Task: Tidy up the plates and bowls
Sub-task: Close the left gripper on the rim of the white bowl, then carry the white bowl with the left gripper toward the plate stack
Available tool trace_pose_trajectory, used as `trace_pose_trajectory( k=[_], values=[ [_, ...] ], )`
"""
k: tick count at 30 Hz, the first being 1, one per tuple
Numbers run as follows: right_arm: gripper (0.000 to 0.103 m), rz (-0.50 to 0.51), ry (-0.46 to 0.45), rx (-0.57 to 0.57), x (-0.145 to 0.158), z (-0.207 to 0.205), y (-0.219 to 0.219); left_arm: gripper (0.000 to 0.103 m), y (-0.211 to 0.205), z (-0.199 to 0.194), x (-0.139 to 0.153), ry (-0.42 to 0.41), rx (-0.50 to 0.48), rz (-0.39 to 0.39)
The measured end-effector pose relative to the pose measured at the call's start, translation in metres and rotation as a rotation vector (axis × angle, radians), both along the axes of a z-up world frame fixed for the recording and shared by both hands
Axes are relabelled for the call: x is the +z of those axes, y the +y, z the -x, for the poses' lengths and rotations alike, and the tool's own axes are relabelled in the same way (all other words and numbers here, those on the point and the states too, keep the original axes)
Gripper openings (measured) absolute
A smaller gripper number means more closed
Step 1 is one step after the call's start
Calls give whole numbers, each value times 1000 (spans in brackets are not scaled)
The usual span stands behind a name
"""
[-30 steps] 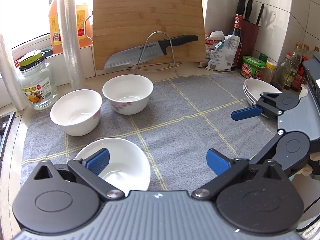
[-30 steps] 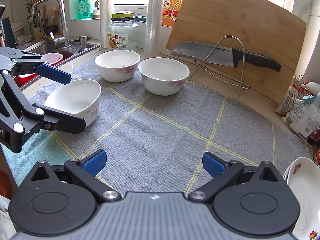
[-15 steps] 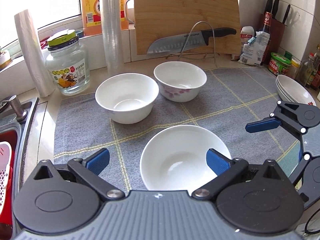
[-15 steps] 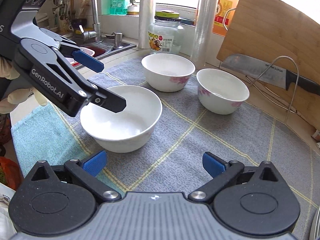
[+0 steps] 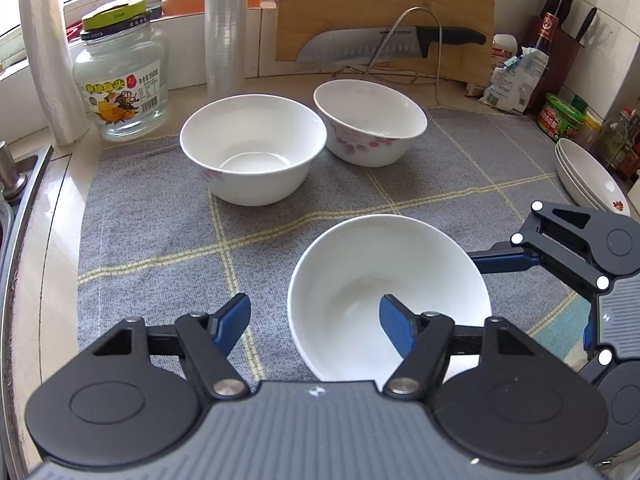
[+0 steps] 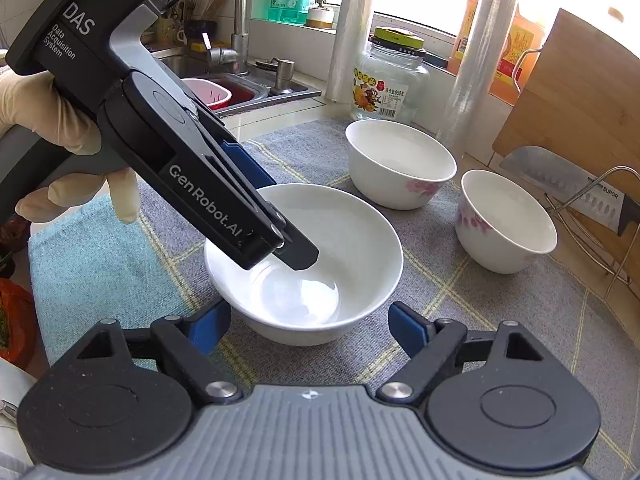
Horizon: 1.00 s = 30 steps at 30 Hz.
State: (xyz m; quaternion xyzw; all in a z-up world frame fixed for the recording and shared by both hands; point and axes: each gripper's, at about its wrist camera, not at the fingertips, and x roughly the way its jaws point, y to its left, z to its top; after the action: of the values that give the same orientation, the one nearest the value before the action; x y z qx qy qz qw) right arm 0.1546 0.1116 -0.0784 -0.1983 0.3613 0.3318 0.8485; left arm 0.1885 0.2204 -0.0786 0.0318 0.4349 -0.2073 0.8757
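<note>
Three white bowls stand on a grey checked mat (image 5: 160, 216). The near bowl (image 5: 372, 280) (image 6: 352, 240) is plain white. My left gripper (image 5: 314, 322) is open and straddles its left rim, with the right finger inside the bowl and the left finger outside. The left gripper (image 6: 288, 220) also shows in the right wrist view, reaching down into the bowl. My right gripper (image 6: 308, 326) is open and empty, just in front of the same bowl. Two flowered bowls (image 5: 252, 148) (image 5: 370, 124) stand behind. A stack of plates (image 5: 588, 178) lies at the right.
A glass jar (image 5: 120, 80), film rolls (image 5: 224, 32), a cutting board (image 5: 384, 8) and a knife on a wire rack (image 5: 384, 46) line the back. Bottles and a knife block (image 5: 564, 28) stand at the back right. A sink (image 6: 224, 80) lies to the left.
My left gripper moved forward and left so that its fingers straddle the near bowl's rim. My right gripper swung left and closer to the same bowl.
</note>
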Motion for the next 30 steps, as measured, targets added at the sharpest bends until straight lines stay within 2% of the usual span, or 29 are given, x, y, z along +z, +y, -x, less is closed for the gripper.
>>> trace_pose_trajectory(
  k=[5, 19, 30],
  values=[
    [85, 2, -2, 9, 0, 1, 2, 57, -5, -1, 0, 11, -36, 17],
    [84, 4, 11, -18, 7, 6, -5, 57, -22, 6, 12, 2, -80, 16],
    [84, 33, -5, -112, 21, 20, -54, 58, -77, 9, 23, -20, -189, 42]
  ],
)
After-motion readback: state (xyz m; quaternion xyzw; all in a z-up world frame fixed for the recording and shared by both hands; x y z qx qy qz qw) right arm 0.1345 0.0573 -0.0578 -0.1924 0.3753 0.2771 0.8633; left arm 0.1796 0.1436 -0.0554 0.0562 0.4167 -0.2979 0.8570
